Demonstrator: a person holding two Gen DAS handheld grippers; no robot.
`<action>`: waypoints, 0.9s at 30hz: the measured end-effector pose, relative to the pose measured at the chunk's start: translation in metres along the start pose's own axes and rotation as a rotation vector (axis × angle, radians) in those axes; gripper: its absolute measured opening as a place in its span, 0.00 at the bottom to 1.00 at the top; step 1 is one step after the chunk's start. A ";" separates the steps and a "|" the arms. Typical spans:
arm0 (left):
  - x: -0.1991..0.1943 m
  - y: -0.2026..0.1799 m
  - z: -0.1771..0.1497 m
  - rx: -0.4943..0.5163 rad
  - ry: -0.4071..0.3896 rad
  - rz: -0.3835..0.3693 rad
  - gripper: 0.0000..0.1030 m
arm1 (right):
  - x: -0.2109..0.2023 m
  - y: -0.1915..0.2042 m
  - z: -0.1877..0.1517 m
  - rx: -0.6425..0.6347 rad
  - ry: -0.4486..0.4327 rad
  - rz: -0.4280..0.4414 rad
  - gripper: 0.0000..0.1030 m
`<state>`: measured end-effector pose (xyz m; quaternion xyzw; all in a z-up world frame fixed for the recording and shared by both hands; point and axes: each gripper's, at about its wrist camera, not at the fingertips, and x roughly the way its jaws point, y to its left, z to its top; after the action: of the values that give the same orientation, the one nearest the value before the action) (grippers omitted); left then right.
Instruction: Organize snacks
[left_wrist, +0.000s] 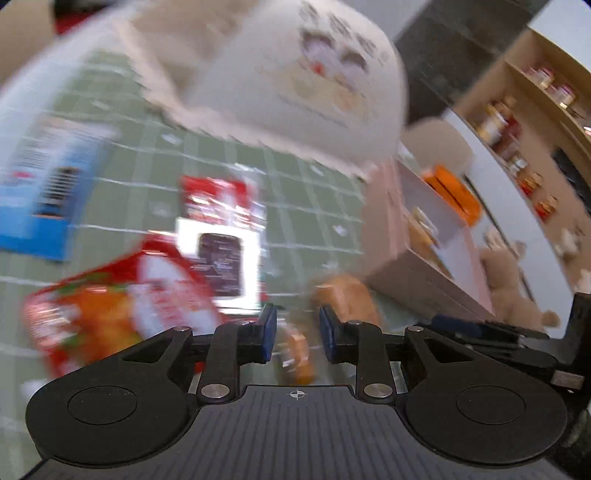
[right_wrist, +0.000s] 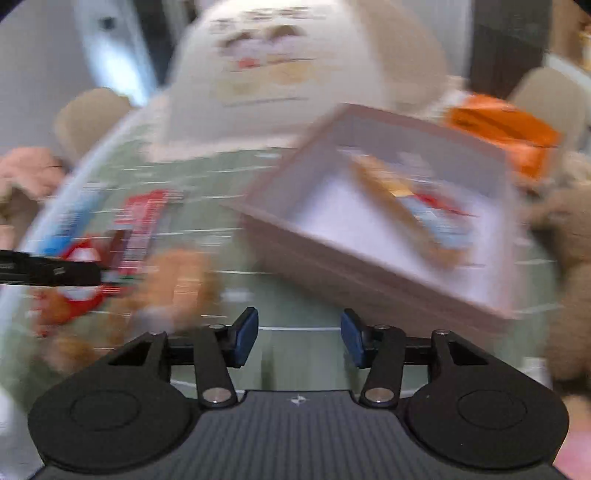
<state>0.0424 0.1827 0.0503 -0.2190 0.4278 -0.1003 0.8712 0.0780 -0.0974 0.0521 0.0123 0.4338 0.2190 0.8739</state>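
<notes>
Two views, both heavily motion-blurred. Green grid mat (right_wrist: 295, 221) covers the table, everything sits on it. Big white sack (right_wrist: 288, 74) with a printed face stands at the far side, upright, behind the rest. Pink box (right_wrist: 369, 280) is open-topped, right of centre in the right wrist view; at least one snack pack (right_wrist: 417, 206) lies inside against its far-right wall, print unreadable. Orange pack (right_wrist: 506, 129) is just behind the box's far corner, touching or nearly, can't tell which. Brown plush toy (right_wrist: 569, 266) sits at the right edge beside the box.

Loose snacks lie left of the box: blue pack (left_wrist: 48, 184) far left, red pack (left_wrist: 218, 229) flat in the middle, red-and-orange bag (left_wrist: 110, 306) nearer, small orange-brown packs (left_wrist: 347, 299) close to the box's near corner.

Left gripper (left_wrist: 297, 332) hangs low over the mat, jaws apart with a moderate gap, nothing clamped; an orange pack (left_wrist: 299, 354) shows through the gap, below the pads. Right gripper (right_wrist: 299, 338) has jaws spread wider, holding nothing, bare mat between them, box just ahead-right.
</notes>
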 end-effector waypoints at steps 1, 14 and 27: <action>-0.008 0.002 -0.003 -0.004 -0.012 0.034 0.28 | 0.006 0.013 0.003 -0.025 -0.006 0.032 0.49; -0.050 0.008 -0.047 -0.117 -0.006 0.184 0.28 | 0.024 0.052 -0.017 -0.155 0.017 0.002 0.56; 0.060 -0.061 -0.026 0.237 0.094 0.231 0.31 | -0.059 0.014 -0.094 -0.106 -0.036 -0.106 0.57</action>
<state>0.0593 0.0994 0.0227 -0.0593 0.4757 -0.0592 0.8756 -0.0305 -0.1241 0.0410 -0.0531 0.4059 0.1950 0.8913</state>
